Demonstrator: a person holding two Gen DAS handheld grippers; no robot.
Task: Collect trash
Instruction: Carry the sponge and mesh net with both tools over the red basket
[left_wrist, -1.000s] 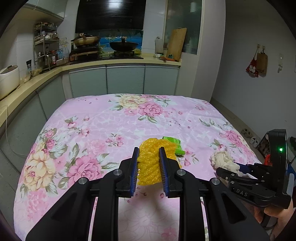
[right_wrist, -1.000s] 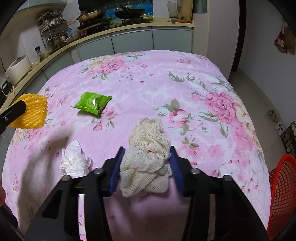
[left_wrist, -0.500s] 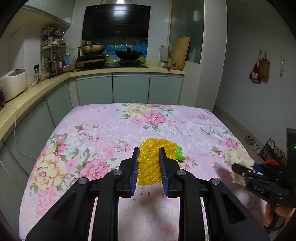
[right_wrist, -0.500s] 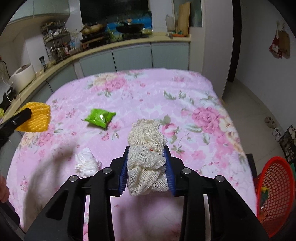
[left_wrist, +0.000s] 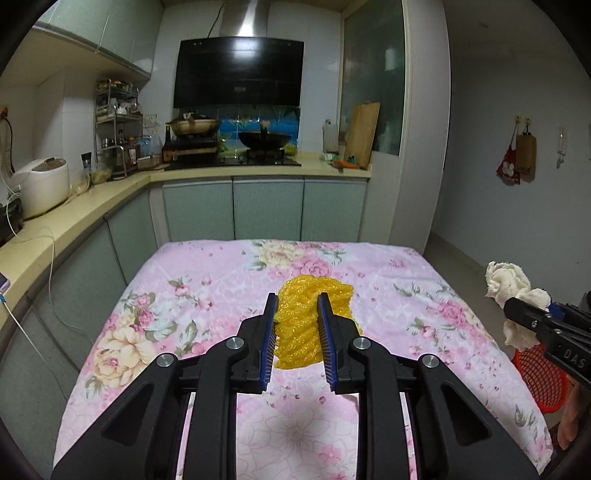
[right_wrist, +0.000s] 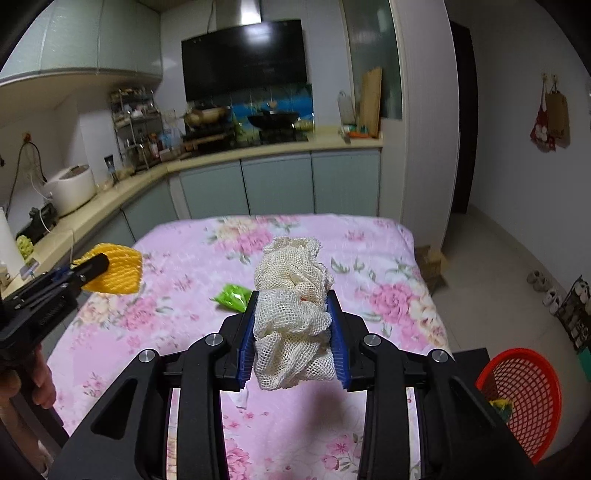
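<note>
My left gripper (left_wrist: 297, 325) is shut on a yellow foam net (left_wrist: 308, 314), held above the flowered pink cloth (left_wrist: 207, 295). In the right wrist view the same yellow foam net (right_wrist: 114, 273) hangs at the left in the left gripper (right_wrist: 99, 267). A cream mesh net (right_wrist: 293, 314) is pinched in my right gripper (right_wrist: 293, 328), also lifted off the cloth; that cream mesh net (left_wrist: 511, 291) shows at the right edge of the left wrist view. A green packet (right_wrist: 231, 297) lies on the pink cloth (right_wrist: 388, 295), and a scrap of white tissue (right_wrist: 241, 398) peeks out under the right gripper.
A red mesh basket (right_wrist: 524, 398) stands on the floor right of the table, with something yellow and green inside. Kitchen counters (left_wrist: 92, 199) run along the left and back. Shoes (right_wrist: 543, 284) and a dark rack sit on the floor at far right.
Both grippers have risen with their nets and tipped up, so more of the kitchen shows. The right jaws squeezed the cream net tighter. The red basket came further into view.
</note>
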